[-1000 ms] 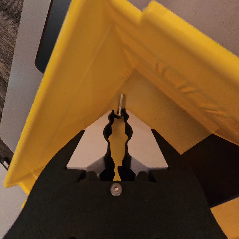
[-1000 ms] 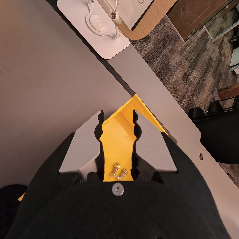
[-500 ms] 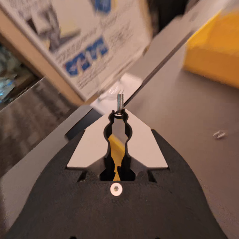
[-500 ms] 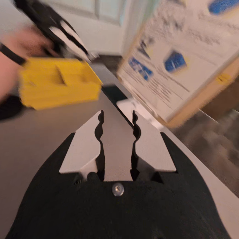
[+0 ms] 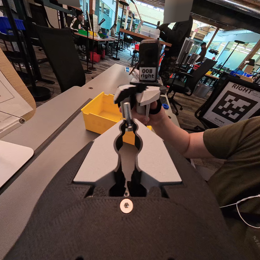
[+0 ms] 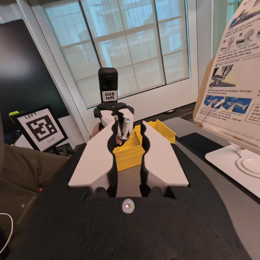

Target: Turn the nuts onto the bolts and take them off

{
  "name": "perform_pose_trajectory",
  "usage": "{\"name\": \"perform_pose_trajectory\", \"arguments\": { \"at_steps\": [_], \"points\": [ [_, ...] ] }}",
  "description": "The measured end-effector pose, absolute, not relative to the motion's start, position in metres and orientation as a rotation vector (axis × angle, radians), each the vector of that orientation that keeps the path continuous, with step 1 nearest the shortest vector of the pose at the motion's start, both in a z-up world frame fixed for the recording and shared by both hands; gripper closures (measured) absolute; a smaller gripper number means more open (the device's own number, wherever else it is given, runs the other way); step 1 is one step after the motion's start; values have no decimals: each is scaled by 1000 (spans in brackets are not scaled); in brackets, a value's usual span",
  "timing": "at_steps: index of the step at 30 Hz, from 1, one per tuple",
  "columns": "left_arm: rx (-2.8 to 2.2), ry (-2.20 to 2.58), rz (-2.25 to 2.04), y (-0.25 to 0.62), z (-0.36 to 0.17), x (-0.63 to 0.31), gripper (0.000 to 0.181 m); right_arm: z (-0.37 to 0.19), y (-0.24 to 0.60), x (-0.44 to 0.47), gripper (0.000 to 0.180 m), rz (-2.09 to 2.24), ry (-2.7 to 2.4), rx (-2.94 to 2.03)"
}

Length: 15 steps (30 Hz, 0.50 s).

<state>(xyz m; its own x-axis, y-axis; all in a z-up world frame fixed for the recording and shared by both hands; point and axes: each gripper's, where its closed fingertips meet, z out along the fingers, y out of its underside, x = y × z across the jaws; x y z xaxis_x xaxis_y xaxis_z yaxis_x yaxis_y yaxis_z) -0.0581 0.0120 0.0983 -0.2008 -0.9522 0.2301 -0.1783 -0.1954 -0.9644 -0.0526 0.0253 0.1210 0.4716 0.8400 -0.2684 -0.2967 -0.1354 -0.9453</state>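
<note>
The left tool [image 5: 128, 127] is narrowed onto a bolt [image 5: 127, 114] at centre frame, gripping what looks like a nut or the head at its lower end [image 6: 123, 138], threaded shank pointing up and away. The right tool [image 6: 128, 126] stands wide and empty, facing the bolt from close by, its fingers [image 5: 149, 97] just above the shank tip in the left wrist view. Behind both, mid-frame, a yellow bin [image 5: 98, 112] sits on the grey bench [image 5: 56, 126]. As a judgement, the turning has barely begun: the bolt is picked and presented, the right tool has yet to grip anything, and all threading and unthreading remain.
</note>
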Motion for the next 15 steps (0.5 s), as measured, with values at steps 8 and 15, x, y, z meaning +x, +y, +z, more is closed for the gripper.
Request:
{"name": "perform_pose_trajectory", "arguments": {
  "at_steps": [8, 15],
  "points": [
    [-1384, 1425, -1461, 5, 95, -57, 173, 110, 25, -61, 153, 1183, -537, -1422],
    [-1451, 1462, -1550, -1, 85, -55, 172, 106, 17, -70, 172, 1233, -592, -1453]
  ]
}}
